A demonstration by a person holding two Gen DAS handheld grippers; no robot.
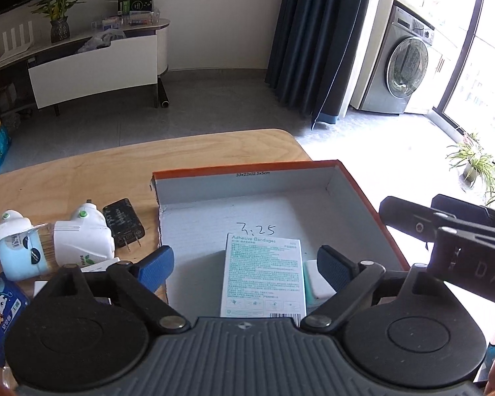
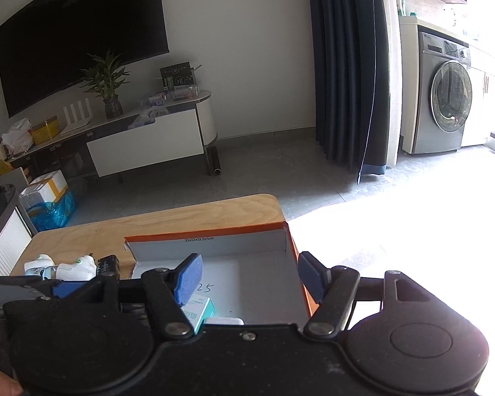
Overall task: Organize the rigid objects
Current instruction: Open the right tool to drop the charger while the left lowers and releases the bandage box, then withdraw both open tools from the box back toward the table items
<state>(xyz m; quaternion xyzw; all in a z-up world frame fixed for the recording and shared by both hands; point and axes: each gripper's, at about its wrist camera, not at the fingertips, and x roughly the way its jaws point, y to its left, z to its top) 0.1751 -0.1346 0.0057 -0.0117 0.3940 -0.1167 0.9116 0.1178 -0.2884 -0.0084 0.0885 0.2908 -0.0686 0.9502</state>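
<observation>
My left gripper (image 1: 244, 264) stands released, the bandage box (image 1: 264, 277) flat in the orange box (image 1: 247, 166) between and below its jaws. My right gripper (image 2: 247, 277) is released too. I'd lift both straight up, clear.

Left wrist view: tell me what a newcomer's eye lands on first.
The orange-edged cardboard box on the wooden table draws the eye first, with a white Adhesive Bandages box lying flat inside it, between the open left gripper's blue pads. Left of the box, two white plug-in devices and a black charger crowd the tabletop.
</observation>
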